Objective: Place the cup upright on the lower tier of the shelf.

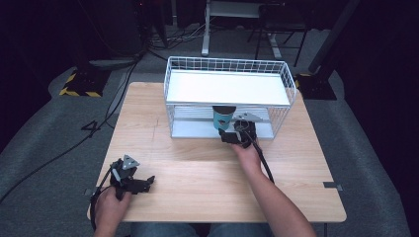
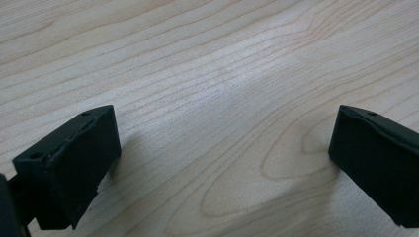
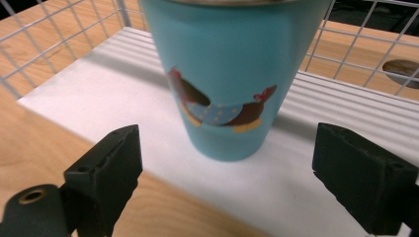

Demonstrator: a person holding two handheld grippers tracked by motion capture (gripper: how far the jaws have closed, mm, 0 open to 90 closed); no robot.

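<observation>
Right tool (image 3: 225, 163) stands wide apart before the blue cup (image 3: 230, 74) on the rack shelf (image 3: 123, 64); we should probably centre, then close gently. Left tool (image 2: 222, 153) rests apart on the desk (image 2: 207, 59).

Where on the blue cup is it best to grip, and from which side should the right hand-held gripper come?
Probably the lower body of the cup, from the rack's open front. The cup stands upright on the bottom shelf, near its front edge, and narrows downward. The right hand-held gripper already faces it, open, one jaw toward each side.
</observation>
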